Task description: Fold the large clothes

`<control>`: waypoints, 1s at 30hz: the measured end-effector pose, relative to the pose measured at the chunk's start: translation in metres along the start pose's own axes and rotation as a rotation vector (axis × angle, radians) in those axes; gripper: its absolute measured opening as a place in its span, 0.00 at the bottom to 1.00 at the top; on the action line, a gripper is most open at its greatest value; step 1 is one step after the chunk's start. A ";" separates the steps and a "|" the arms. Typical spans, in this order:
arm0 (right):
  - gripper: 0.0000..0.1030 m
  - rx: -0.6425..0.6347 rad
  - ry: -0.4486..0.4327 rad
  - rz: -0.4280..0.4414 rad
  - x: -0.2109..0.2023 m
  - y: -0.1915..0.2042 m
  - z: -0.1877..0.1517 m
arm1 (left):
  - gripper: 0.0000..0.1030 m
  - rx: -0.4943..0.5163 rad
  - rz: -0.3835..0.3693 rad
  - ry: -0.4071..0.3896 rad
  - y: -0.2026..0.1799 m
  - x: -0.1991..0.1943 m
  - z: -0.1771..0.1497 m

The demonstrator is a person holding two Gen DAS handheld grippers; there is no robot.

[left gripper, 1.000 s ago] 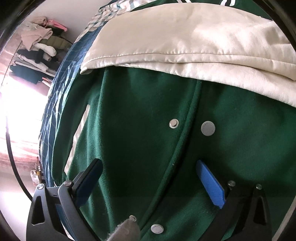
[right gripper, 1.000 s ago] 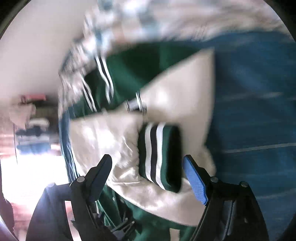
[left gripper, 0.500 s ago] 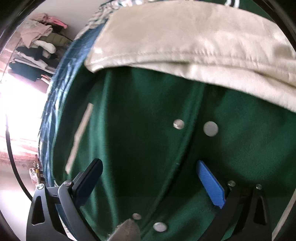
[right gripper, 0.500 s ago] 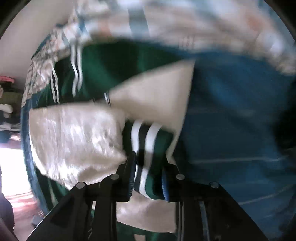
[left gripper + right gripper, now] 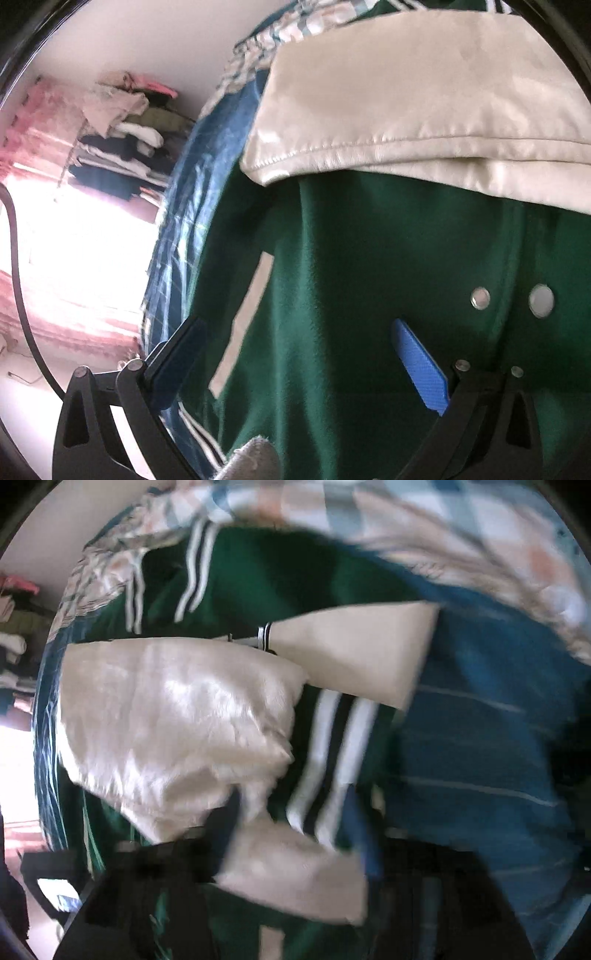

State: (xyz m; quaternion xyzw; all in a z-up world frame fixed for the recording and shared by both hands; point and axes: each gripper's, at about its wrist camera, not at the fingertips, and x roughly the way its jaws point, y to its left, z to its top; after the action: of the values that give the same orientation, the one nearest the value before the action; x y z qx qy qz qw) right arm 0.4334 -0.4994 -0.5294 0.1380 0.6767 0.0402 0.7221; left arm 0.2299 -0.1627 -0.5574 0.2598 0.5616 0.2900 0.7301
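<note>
On blue bedspread (image 5: 480, 738): green jacket (image 5: 369, 258), cream sleeves folded across; left gripper (image 5: 295, 365) wide, empty; right gripper (image 5: 291, 812) opening around striped cuff (image 5: 332, 757).

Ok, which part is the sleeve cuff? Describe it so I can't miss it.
On the blue bed cover lies the green jacket. The cuff ends its cream sleeve, between the opening right gripper fingers: the only green band with white and black stripes.
</note>
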 end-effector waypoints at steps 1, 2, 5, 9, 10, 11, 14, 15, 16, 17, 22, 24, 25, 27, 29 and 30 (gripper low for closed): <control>0.83 -0.008 -0.012 -0.009 -0.010 -0.001 -0.009 | 1.00 0.005 0.010 -0.010 0.002 -0.011 -0.006; 0.83 -0.017 -0.023 -0.024 -0.022 -0.008 -0.018 | 1.00 0.010 0.019 -0.023 0.002 -0.020 -0.012; 0.84 -0.032 -0.034 -0.108 -0.050 -0.040 -0.060 | 1.00 0.051 0.057 -0.056 0.000 -0.062 -0.039; 0.85 -0.022 0.018 -0.233 -0.066 -0.084 -0.127 | 1.00 0.149 0.141 -0.131 -0.018 -0.132 -0.091; 0.86 -0.011 0.037 -0.242 -0.070 -0.098 -0.145 | 1.00 0.180 0.151 -0.149 -0.026 -0.156 -0.109; 0.86 0.001 0.052 -0.250 -0.074 -0.112 -0.162 | 1.00 0.201 0.145 -0.155 -0.032 -0.171 -0.121; 0.86 0.035 0.091 -0.268 -0.077 -0.145 -0.201 | 1.00 0.258 0.116 -0.160 -0.058 -0.217 -0.163; 0.86 0.044 0.100 -0.275 -0.078 -0.153 -0.209 | 1.00 0.277 0.110 -0.156 -0.067 -0.227 -0.174; 0.86 0.057 0.115 -0.275 -0.076 -0.165 -0.221 | 1.00 0.292 0.102 -0.149 -0.078 -0.234 -0.183; 0.86 0.063 0.129 -0.274 -0.072 -0.170 -0.226 | 1.00 0.303 0.091 -0.141 -0.090 -0.238 -0.193; 0.86 0.090 0.168 -0.282 -0.061 -0.196 -0.243 | 1.00 0.341 0.169 -0.116 -0.152 -0.225 -0.205; 0.86 0.113 0.163 -0.275 -0.063 -0.206 -0.243 | 1.00 0.328 0.206 -0.090 -0.169 -0.212 -0.196; 0.86 0.125 0.165 -0.271 -0.065 -0.210 -0.242 | 1.00 0.320 0.208 -0.093 -0.174 -0.217 -0.196; 0.86 0.159 0.165 -0.249 -0.069 -0.218 -0.238 | 1.00 0.320 0.196 -0.126 -0.178 -0.229 -0.195; 0.86 0.174 0.164 -0.240 -0.073 -0.222 -0.230 | 1.00 0.288 0.156 -0.133 -0.175 -0.242 -0.199; 0.86 0.178 0.159 -0.238 -0.076 -0.224 -0.229 | 1.00 0.291 0.147 -0.133 -0.177 -0.246 -0.201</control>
State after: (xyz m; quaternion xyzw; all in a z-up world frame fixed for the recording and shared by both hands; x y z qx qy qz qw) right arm 0.1723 -0.6992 -0.5232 0.1167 0.7442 -0.0947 0.6508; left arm 0.0085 -0.4512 -0.5648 0.4215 0.5278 0.2404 0.6971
